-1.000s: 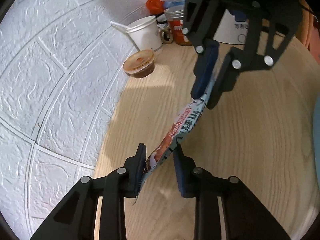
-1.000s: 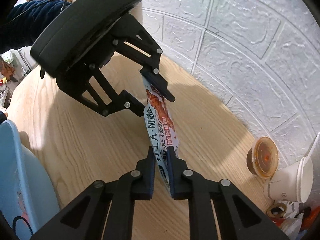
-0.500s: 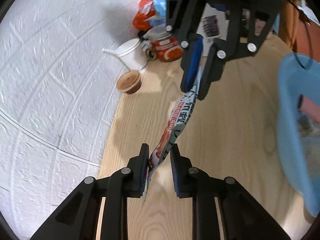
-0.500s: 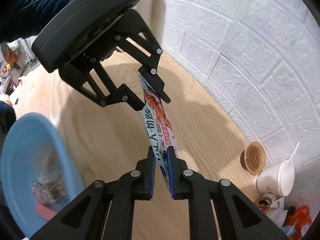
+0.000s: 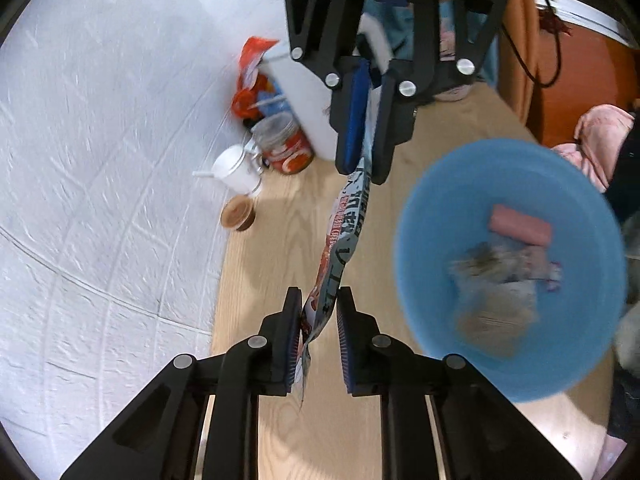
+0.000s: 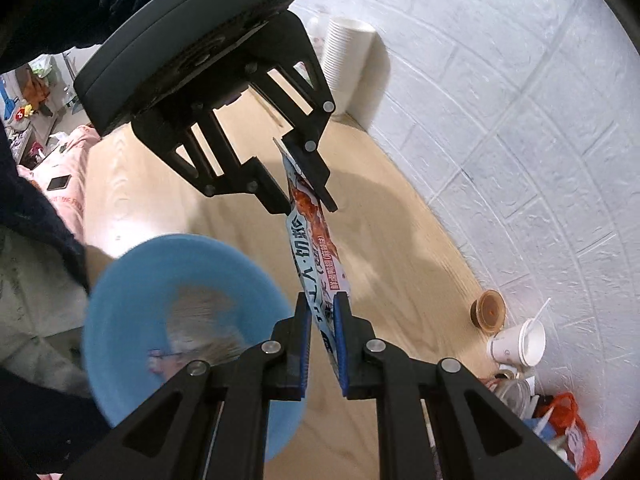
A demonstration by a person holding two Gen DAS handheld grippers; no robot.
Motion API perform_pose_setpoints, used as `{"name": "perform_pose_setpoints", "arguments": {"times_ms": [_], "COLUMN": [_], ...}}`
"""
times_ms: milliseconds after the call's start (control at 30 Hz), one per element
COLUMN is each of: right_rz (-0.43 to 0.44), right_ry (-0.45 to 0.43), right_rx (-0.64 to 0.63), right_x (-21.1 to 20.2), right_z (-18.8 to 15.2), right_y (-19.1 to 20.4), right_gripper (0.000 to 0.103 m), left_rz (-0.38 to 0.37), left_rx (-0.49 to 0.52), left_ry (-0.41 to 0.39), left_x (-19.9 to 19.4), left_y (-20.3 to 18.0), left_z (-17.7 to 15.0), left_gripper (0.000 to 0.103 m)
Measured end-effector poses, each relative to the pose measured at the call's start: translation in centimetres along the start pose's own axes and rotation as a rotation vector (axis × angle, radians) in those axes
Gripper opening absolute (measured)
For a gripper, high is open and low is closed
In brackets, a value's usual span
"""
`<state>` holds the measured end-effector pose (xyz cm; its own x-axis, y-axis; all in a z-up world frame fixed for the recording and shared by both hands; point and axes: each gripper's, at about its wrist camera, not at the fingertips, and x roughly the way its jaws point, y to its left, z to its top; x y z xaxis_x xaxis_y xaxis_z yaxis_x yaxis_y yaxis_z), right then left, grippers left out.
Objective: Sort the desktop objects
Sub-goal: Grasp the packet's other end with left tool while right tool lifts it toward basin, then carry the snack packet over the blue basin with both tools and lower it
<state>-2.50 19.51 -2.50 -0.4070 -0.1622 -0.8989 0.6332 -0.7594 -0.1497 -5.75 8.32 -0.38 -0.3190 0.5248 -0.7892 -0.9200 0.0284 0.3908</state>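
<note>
- Now the left gripper (image 5: 318,334) pinches the near end of the snack packet (image 5: 344,236); its jaws have just been closing on that end, and a second ago they stood wider about it.
- Opposite, the right gripper (image 6: 322,330) is clenched on the packet's other end, as it was a second ago, so the packet hangs stretched between the two, clear of the bench (image 5: 288,248).
- Both grippers sit higher above the bench than a second ago; far more of the wood shows beneath them.
- Just to the side, the blue bowl (image 5: 436,208) has come fully into the left wrist view; a second ago only a sliver of its rim showed. It holds a pink block (image 5: 520,229) and blurred wrappers.
- Between packet and white brick wall (image 5: 100,160) the bench lies bare up to its curved edge.
- Farther off, against the wall, stand a lidded sauce cup (image 5: 238,218), a paper cup (image 5: 234,170), a red-labelled jar (image 5: 286,146) and an orange bag (image 5: 250,76), well apart from the packet.
</note>
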Motion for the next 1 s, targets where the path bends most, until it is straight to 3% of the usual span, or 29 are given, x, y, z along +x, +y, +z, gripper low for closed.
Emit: {"name": "perform_pose_setpoints", "arguments": {"times_ms": [200,433,700,1000], "right_rz": [-0.008,-0.024,0.014,0.008], "right_ry": [-0.008,-0.007,0.011,0.024], "right_rx": [-0.007,0.028,0.072,0.1], "right_x": [-5.5,-7.7,-7.4,-6.6], "right_z": [0.7,0.8,-2.0,-2.3], "right_y": [4.4,7.6,12.0,12.0], "right_gripper": [0.011,0.011,0.011,0.011], "left_rz": [0.0,-0.012,-0.085,-0.11], "left_rx": [0.071,0.112,0.193,0.195], "left_ry": [-0.015,-0.045,-0.028,-0.032], "left_x": [-4.3,-7.7,-7.3,-6.6], "left_y": [-2.4,-5.3,-9.8,-9.5], "left_z": [1.1,1.7,1.7,1.7], "left_gripper": [0.015,0.015,0.014,0.014]}}
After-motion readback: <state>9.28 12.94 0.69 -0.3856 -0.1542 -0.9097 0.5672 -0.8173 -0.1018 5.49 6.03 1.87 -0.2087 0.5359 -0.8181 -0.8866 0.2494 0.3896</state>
